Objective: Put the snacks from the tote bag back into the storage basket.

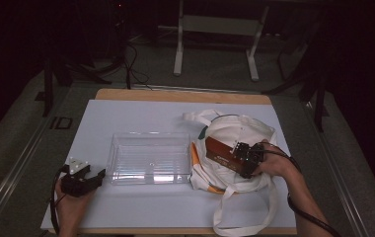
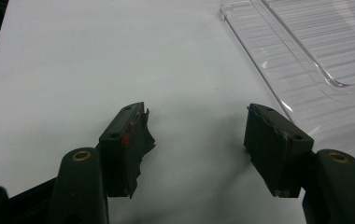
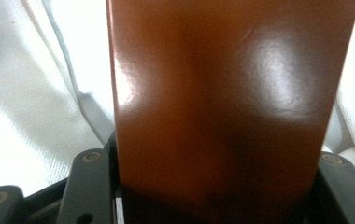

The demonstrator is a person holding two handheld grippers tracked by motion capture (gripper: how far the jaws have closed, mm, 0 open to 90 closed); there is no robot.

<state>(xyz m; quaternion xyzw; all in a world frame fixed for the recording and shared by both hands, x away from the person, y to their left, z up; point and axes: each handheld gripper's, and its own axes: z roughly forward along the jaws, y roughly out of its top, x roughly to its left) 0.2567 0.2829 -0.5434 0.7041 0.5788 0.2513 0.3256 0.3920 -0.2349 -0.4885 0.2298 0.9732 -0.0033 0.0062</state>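
A: High view first: where is the brown box [image 1: 221,152] right now?

B: It lies across the top of the white cloth bag [image 1: 235,133], at the right side of the bench [image 1: 126,111]. The right gripper [image 1: 247,159] is clamped on its near end. In the right gripper view the box [image 3: 227,93] sits between the two jaws, with white cloth on both sides.

A: And the left gripper [image 1: 83,180]?

B: It holds nothing. Its jaws stand wide apart over the white sheet, just beside the near left corner of the clear tray [image 1: 148,158]. The left gripper view shows the tray rim [image 2: 278,79] at upper right.

A: How should the box be moved well?

B: I judge it is being lifted out of the bag. Keep it level, draw it clear of the cloth and the straps [image 1: 244,217] so nothing snags, then carry it toward the tray.

A: The surroundings?

B: A white sheet covers a wooden bench; the room around is dark, with a white frame [image 1: 215,44] on the floor beyond.
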